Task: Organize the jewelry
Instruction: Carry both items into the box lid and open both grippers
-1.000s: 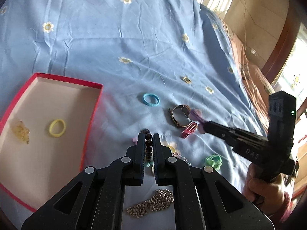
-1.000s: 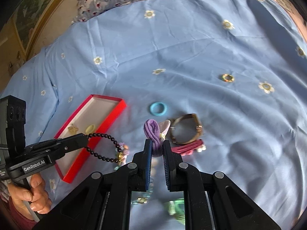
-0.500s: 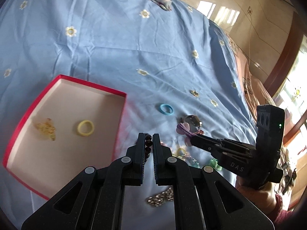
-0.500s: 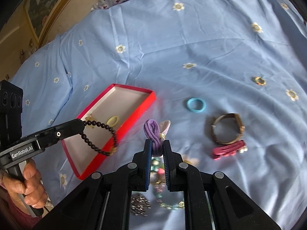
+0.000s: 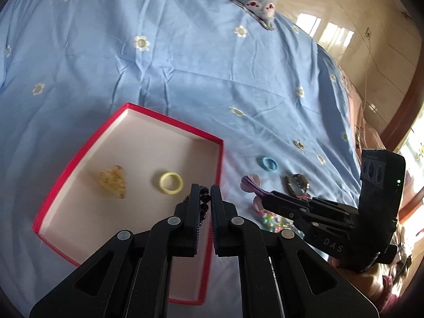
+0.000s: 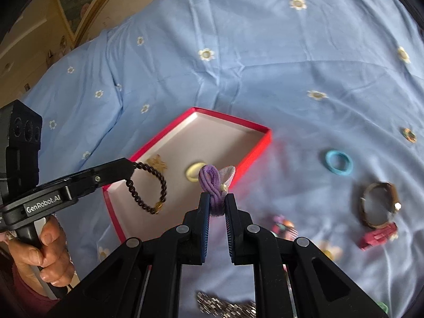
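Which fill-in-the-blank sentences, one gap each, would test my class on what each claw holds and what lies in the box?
1. The left claw is shut on a dark ____ bracelet.
2. The right claw grips a ____ hair tie.
3. Inside the red box lies a ____ ring beside an amber hair clip.
4. The blue ring lies ____ the box.

Missing words: beaded; purple; yellow; outside

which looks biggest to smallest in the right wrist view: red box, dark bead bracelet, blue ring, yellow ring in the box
1. red box
2. dark bead bracelet, though it hangs nearer the camera than the box floor, so its lead over the rings is unsure
3. blue ring
4. yellow ring, partly hidden by the purple hair tie
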A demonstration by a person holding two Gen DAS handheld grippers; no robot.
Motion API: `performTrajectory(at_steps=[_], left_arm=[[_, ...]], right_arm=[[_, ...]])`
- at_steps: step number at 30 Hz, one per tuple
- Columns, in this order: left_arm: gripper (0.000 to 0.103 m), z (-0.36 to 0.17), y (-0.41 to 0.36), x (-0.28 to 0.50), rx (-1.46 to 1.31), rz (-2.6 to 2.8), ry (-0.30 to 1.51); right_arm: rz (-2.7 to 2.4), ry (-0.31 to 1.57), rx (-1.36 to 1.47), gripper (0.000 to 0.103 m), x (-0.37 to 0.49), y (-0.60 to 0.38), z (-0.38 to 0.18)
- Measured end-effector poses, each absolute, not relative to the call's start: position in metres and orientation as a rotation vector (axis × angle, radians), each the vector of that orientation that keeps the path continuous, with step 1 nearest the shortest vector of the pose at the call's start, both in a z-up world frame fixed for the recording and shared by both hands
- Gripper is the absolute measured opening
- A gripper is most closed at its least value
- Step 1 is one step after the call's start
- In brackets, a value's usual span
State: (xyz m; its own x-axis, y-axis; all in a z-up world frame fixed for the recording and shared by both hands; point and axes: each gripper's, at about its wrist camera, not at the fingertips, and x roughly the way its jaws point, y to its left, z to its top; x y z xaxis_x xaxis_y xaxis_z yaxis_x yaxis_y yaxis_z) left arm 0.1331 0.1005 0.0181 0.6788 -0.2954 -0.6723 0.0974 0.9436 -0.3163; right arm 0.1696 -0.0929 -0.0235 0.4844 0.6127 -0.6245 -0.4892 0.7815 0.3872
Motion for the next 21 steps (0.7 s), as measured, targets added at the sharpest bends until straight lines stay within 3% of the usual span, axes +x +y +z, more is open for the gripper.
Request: performTrajectory(at_steps=[21], left_arm=[[0.006, -0.036, 0.180, 0.157, -0.358, -0.044, 0.856]], right_arm=[[0.746, 0.923, 0.070, 0.011, 0.209, -0.003, -0.061]])
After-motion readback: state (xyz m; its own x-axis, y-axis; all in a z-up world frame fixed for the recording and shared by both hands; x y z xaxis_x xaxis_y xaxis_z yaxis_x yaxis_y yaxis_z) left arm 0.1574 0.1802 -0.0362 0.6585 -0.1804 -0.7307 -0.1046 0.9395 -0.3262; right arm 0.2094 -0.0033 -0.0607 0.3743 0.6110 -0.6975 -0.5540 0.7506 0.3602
